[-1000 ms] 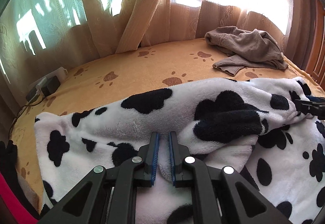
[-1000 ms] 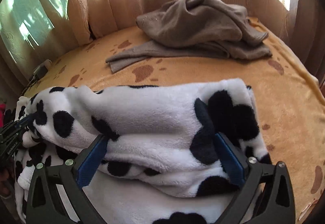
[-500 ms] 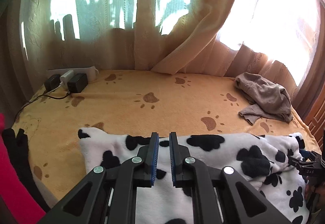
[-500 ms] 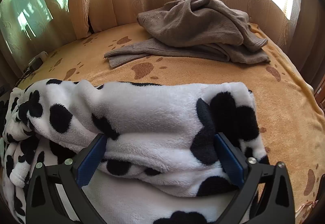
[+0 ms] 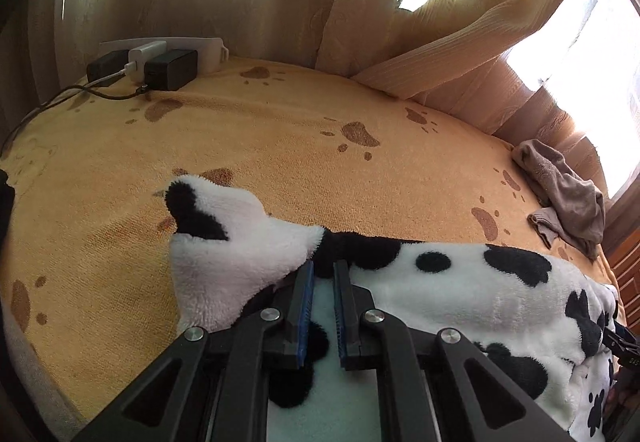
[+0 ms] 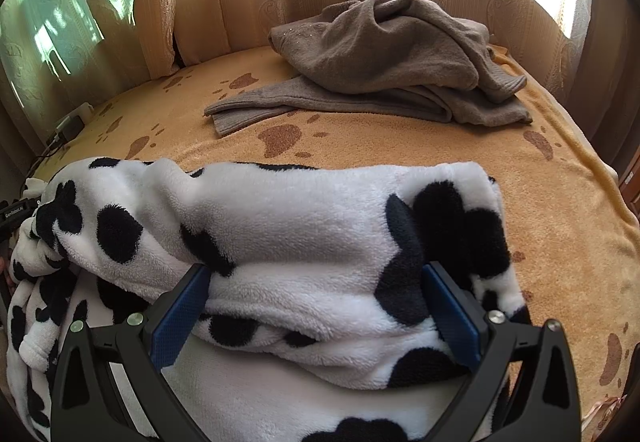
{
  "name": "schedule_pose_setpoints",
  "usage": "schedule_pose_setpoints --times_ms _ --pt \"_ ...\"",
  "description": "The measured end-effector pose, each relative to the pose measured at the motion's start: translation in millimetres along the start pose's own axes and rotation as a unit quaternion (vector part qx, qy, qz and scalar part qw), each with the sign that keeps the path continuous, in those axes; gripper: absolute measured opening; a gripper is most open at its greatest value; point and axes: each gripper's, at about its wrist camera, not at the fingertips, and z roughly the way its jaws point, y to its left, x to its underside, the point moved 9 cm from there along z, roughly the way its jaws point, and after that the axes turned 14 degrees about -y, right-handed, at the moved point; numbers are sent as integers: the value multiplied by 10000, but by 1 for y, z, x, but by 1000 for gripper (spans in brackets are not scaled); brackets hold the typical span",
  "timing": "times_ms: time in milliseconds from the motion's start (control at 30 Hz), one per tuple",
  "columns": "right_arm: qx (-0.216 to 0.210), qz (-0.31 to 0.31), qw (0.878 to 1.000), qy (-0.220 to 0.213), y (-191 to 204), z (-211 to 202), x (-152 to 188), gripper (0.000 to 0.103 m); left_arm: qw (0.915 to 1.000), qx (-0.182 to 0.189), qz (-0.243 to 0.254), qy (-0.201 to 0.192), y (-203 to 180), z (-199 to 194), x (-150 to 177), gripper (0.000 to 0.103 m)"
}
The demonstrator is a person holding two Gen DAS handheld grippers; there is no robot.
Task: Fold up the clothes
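Left wrist view: I'm looking along my left gripper [image 5: 323,270], whose jaws are standing narrow, almost together. A thin layer of the cow-print fleece [image 5: 460,282] seems to be passing between the pads, though I can't see well enough to be sure it is pinched. Just ahead and to the left of the fingertips, a loose corner of the fleece is standing up off the paw-print bedspread [image 5: 260,137]; the rest is running away to the right of the gripper, its long axis crossing my view from left to right. Far off to the right a brown garment [image 5: 568,197] is lying crumpled.

Right wrist view: my right gripper [image 6: 316,282] is standing wide, its blue pads pressing on either side of a thick folded roll of the same fleece [image 6: 300,209]. The roll is lying crosswise directly in front of the fingers, with its free end trailing away to the left.

I judge that I'm spreading the fleece out lengthwise between the two grippers before a fold. The next move, I think, calls for drawing the left end taut and laying that raised corner flat, while the right side is anchoring the roll.
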Motion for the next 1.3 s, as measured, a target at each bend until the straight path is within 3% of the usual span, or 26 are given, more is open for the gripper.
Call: schedule_pose_setpoints --times_ms 300,367,467,533,633,733,800,867,933,1033,1100,1200,1267,1300 --pt "-27 34 10000 -12 0 0 -1 103 9962 514 -699 49 8 -9 -2 11" --pt "-26 35 10000 -9 0 0 -1 103 9971 437 -615 129 3 -23 -3 11" --pt "-26 37 10000 -4 -1 1 -1 103 9963 846 -130 -56 -29 -68 -5 11" --pt "-34 48 10000 2 -1 1 -1 103 9919 1115 552 -240 -57 -108 -1 11" --pt "-41 60 10000 14 -1 1 -1 103 9763 1316 1677 -374 -92 -163 27 11" --pt "-81 118 9999 25 -2 1 -2 103 9566 1431 2519 -311 -107 -197 76 11" --pt "-117 168 9998 12 -2 0 -2 103 9563 1217 2651 -215 -101 -205 103 11" --pt "-116 175 9998 8 -2 0 -2 103 9607 906 2622 -136 -91 -207 125 11" --pt "-123 192 9997 0 -2 -1 -2 103 9700 691 2303 -348 -78 -215 129 11" --pt "-156 243 9996 -23 -2 -2 -3 103 9872 799 1139 -781 -50 -233 120 11" --pt "-148 279 9995 -74 -2 -5 -5 103 9896 861 459 -1061 -26 -245 112 12" --pt "-116 -19 9973 -729 15 -41 -19 103 9886 694 171 -1323 2 -258 107 12" --pt "-594 -769 9853 -1407 61 -84 -29 103 9892 577 144 -1337 12 -259 110 12" --pt "-903 -1242 9731 -1715 89 -107 -30 103 9896 558 124 -1322 15 -259 112 12"
